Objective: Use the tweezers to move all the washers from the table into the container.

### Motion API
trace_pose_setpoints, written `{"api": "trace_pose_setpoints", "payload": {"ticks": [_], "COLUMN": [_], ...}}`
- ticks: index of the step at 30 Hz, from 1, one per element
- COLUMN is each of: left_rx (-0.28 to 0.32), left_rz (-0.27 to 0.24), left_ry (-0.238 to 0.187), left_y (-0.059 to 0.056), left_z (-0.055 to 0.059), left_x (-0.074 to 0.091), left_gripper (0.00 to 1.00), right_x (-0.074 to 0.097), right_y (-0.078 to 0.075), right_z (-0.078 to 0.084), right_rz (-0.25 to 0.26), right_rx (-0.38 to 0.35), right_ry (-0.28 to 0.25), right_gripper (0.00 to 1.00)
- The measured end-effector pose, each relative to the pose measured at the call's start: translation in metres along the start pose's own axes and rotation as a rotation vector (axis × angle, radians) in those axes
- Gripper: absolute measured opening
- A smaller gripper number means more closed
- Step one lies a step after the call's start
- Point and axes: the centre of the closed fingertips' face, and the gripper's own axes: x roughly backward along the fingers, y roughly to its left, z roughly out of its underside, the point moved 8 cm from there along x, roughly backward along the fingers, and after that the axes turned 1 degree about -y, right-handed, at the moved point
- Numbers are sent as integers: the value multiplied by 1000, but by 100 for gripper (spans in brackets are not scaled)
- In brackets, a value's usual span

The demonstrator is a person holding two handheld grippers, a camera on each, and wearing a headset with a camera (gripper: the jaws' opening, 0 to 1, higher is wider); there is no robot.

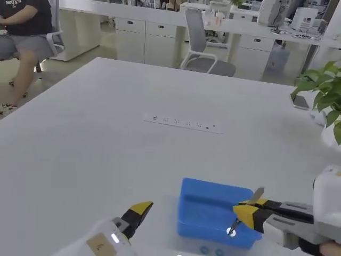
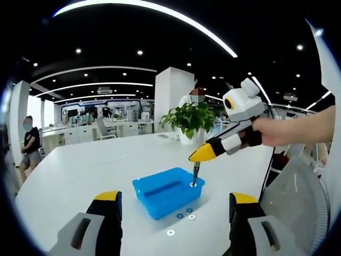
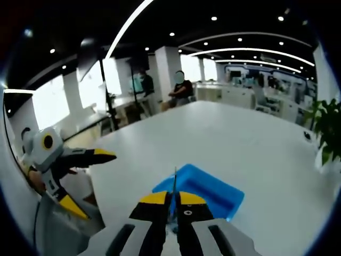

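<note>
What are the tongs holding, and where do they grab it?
Right tongs pinch the tweezers near their middle, with a washer at their tip. Left tongs hold nothing.

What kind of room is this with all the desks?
Most likely a big open-plan office: white desks with drawers and a swivel chair stand behind the work table, long strip lights cross the ceiling, and a potted plant sits on the table.

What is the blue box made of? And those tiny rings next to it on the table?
The blue box looks like plastic: even bright colour, smooth matte walls, rounded corners. The tiny rings look like metal washers, pale and slightly shiny, though they are too small to be sure.
</note>
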Motion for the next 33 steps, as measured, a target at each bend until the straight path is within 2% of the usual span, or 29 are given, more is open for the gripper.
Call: {"api": "trace_pose_setpoints", "payload": {"ticks": [7,19,32,33], "left_rx": [1,15,22,24], "left_rz": [-6,-22,-21,-18], "left_ry": [3,-8,-9,-10], "left_y": [1,4,4,3], "left_z": [1,0,-1,-1], "left_x": [0,1,1,1], "left_gripper": [84,84,83,83], "right_x": [-5,-16,-36,-36], "right_y": [-18,-41,-58,-59], "right_z": [-6,0,11,11], "right_rz": [40,79,96,106], "right_rx": [19,-66,-77,-40], "right_ry": [-3,-6,54,77], "right_gripper": [2,2,2,2]}}
